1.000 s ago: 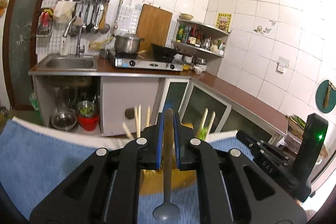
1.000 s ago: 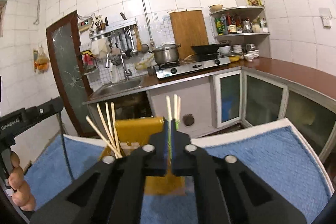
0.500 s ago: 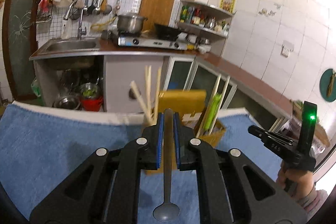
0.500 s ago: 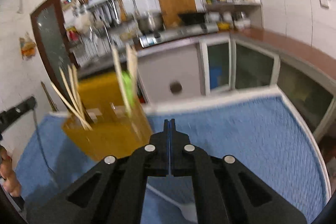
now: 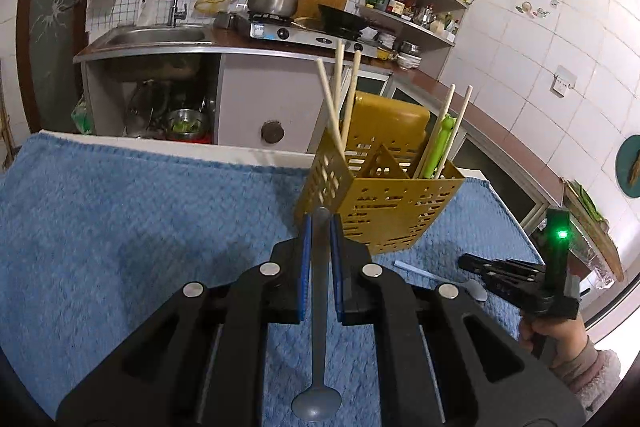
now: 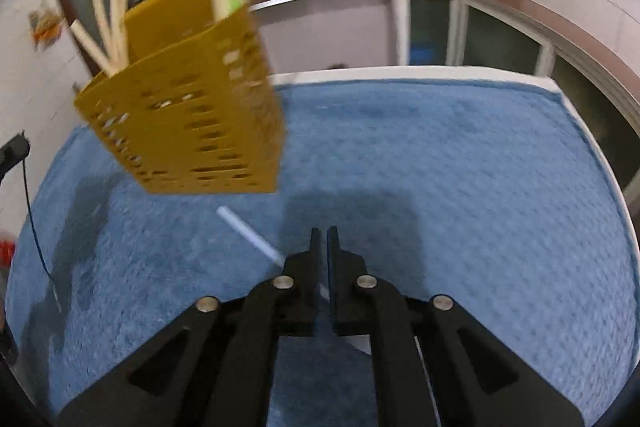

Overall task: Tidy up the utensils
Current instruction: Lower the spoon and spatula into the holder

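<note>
Left to right: our left tongs [image 5: 319, 227] are clenched on a grey spoon [image 5: 318, 307], handle pointing fwd toward the yellow utensil caddy [image 5: 384, 215], bowl back near the cam. Caddy sits on the blue towel [image 5: 140, 219] over the bench, chopsticks [image 5: 340, 99] already stuck in it. Next over, a white spoon [image 6: 250, 237] lies flat on the towel just in front of the caddy, long axis running diagonal, handle tip toward the caddy, bowl end toward the right hand. Right tongs [image 6: 323, 233] are right above it, def the nearer hand, jaws just been opening w/ only a narrow gap and nothing gripped yet; the spoon passes under them. Imo the right needs to open wider and line up across that diagonal handle before closing.
</note>
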Demonstrator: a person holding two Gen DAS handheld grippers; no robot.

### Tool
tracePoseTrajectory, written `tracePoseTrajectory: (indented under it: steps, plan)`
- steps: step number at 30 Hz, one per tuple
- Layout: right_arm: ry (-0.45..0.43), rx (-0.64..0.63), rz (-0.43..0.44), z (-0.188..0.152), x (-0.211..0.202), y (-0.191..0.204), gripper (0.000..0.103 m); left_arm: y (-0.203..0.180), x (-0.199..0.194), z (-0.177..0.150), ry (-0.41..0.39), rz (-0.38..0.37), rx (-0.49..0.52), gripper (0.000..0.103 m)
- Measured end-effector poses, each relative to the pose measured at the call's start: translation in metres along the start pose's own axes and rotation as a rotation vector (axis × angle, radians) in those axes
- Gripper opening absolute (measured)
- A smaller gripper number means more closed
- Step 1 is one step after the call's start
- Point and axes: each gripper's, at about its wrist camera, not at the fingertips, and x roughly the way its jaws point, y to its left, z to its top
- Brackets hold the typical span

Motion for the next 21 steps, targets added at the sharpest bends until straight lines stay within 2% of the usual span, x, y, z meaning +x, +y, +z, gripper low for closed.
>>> tracePoseTrajectory:
  steps: [1, 3, 9, 14, 17, 21]
  plan:
    - [-0.006, -0.026, 0.008, 0.001, 0.004, 0.008, 0.051, 0.002, 0.0, -0.001, 0.002, 0.004, -0.001, 0.008]
    - [-0.021, -0.079, 0.001, 0.002, 0.007, 0.02, 0.051, 0.006, 0.0, -0.002, 0.007, 0.007, -0.005, 0.008]
    - [0.004, -0.183, -0.002, 0.005, 0.027, 0.043, 0.046, 0.013, 0.002, -0.003, 0.015, 0.01, -0.018, 0.008]
    - [0.046, -0.219, -0.019, 0.005, 0.045, 0.051, 0.03, 0.016, 0.003, -0.004, 0.019, 0.013, -0.023, 0.008]
    - [0.057, -0.214, -0.005, 0.008, 0.046, 0.05, 0.028, 0.015, 0.003, -0.003, 0.019, 0.016, -0.02, 0.008]
    - [0.098, -0.224, -0.017, 0.014, 0.046, 0.049, 0.018, 0.014, 0.002, -0.001, 0.016, 0.015, -0.023, 0.008]
